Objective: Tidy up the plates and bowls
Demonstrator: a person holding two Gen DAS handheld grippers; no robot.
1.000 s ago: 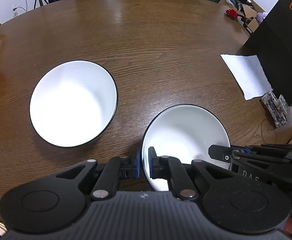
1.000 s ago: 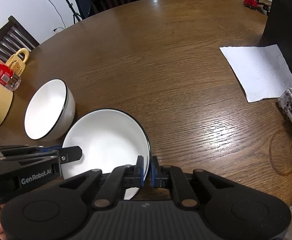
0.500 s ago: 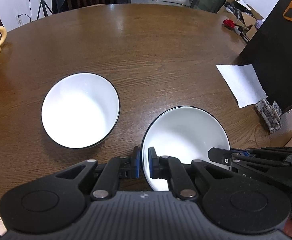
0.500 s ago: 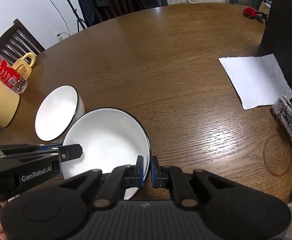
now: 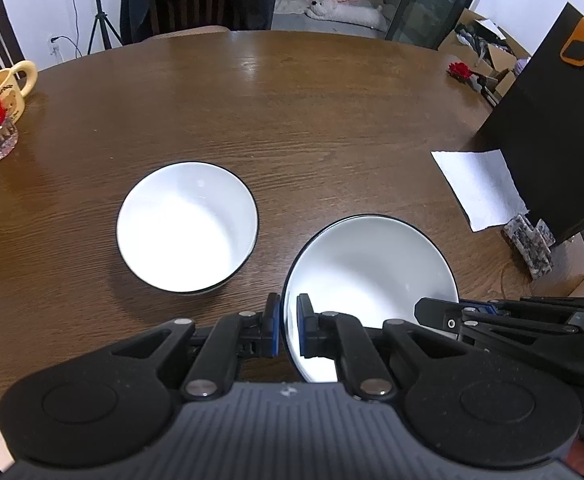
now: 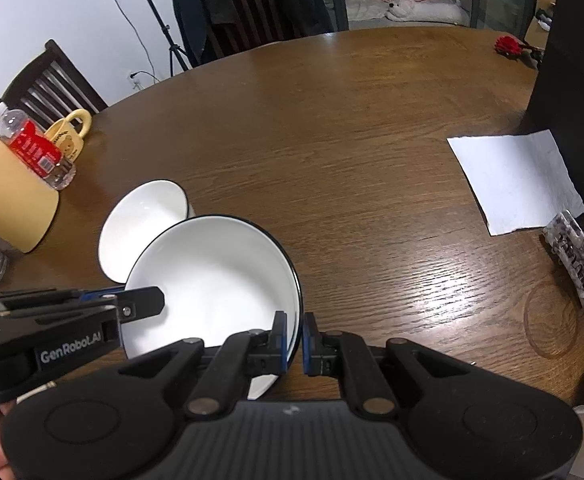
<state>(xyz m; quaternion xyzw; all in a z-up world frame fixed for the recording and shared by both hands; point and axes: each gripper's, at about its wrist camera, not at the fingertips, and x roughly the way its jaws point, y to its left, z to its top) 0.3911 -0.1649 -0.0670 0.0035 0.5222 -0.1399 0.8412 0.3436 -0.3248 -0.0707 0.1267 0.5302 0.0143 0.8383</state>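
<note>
Item, held bowl (image 5: 368,276): your left gripper (image 5: 287,326) and right gripper (image 6: 294,338) both clamp its rim, second bowl (image 5: 187,226) at ten o'clock; uneven lifting could tilt it loose.

"GenRobot.AI" in pale letters along the side of the left claw (image 6: 139,306), seen from the right wrist; print on the red bottle label (image 6: 31,148) and yellow mug (image 6: 67,136) too small to read
</note>
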